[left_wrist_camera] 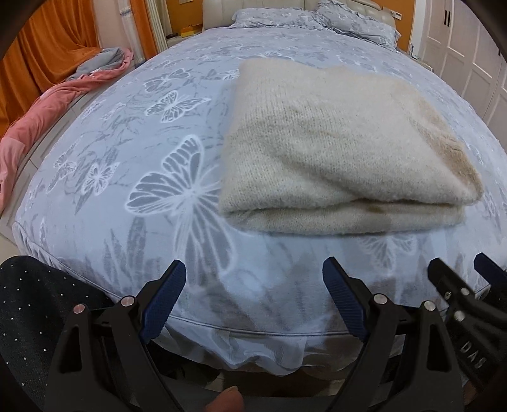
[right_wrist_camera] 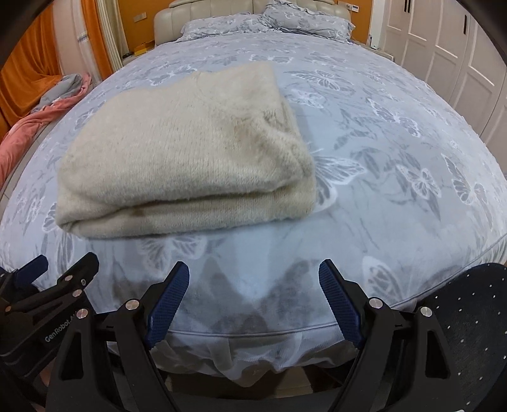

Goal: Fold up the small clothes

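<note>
So, from the left wrist view: the cream knitted sweater [left_wrist_camera: 342, 152] lies folded into a thick rectangle on the bed [left_wrist_camera: 158, 158], whose blue-grey cover is printed with butterflies. The left gripper [left_wrist_camera: 253, 285] hangs at the bed's near edge, short of the sweater, its jaws spread wide with nothing between them (blue ribbed pads plain to see). Just right of it, the right gripper [left_wrist_camera: 459, 285] pokes into the corner of the picture. Left of the sweater, at the bed's far side, a pink blanket [left_wrist_camera: 47, 117] trails down, with an orange curtain [left_wrist_camera: 47, 47] behind it. Beyond the sweater, two pillows [left_wrist_camera: 317, 17] sit against the headboard.

Over to the right wrist view: the sweater [right_wrist_camera: 190, 152] now sits left of centre, its folded edge facing the camera, layers stacked. The right gripper [right_wrist_camera: 253, 285] is near that edge and apart from it, jaws spread and empty. The left gripper [right_wrist_camera: 57, 279] shows beside it, down left of the sweater. Right of the sweater stands a white wardrobe [right_wrist_camera: 443, 47].
</note>
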Demonstrator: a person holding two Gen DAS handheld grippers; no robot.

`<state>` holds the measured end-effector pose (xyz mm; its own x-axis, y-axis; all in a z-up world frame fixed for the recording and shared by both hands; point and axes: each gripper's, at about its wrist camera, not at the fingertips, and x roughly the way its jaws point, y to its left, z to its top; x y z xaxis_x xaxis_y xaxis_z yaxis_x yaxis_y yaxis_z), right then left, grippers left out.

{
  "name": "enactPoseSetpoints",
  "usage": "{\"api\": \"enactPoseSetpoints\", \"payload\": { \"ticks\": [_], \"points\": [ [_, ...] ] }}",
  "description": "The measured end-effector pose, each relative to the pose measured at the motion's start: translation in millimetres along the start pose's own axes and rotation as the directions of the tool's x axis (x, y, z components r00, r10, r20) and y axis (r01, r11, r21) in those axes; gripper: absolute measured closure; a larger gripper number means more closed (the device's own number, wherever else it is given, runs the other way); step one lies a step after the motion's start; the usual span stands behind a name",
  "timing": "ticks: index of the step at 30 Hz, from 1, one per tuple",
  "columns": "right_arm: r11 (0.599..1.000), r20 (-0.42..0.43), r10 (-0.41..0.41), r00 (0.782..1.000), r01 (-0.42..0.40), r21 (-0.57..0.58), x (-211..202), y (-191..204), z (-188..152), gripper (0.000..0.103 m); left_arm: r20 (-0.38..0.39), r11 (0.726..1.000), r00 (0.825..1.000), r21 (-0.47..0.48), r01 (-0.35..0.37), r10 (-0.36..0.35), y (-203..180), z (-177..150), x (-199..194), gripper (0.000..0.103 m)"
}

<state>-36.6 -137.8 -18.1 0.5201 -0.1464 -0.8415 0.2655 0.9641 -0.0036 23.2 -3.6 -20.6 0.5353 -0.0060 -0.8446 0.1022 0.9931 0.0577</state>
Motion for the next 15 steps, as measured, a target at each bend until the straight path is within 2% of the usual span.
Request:
{"api": "enactPoseSetpoints", "payload": {
  "ticks": [4, 15],
  "points": [
    [0.999, 0.012, -0.015, 1.0, 0.016, -0.048, -1.1, 8.1, 0.0, 0.022, 0.003, 1.0, 1.0, 0.005, -0.004, 0.004, -0.9, -0.6, 0.5, 0.017],
    [0.999, -0.009, -0.023, 1.0, 0.023, -0.034, 2.4, 7.7, -1.6, 0.021, 0.007, 1.0, 1.0, 0.024, -0.021, 0.021, -7.6, -3.3, 0.2, 0.018]
  ]
}}
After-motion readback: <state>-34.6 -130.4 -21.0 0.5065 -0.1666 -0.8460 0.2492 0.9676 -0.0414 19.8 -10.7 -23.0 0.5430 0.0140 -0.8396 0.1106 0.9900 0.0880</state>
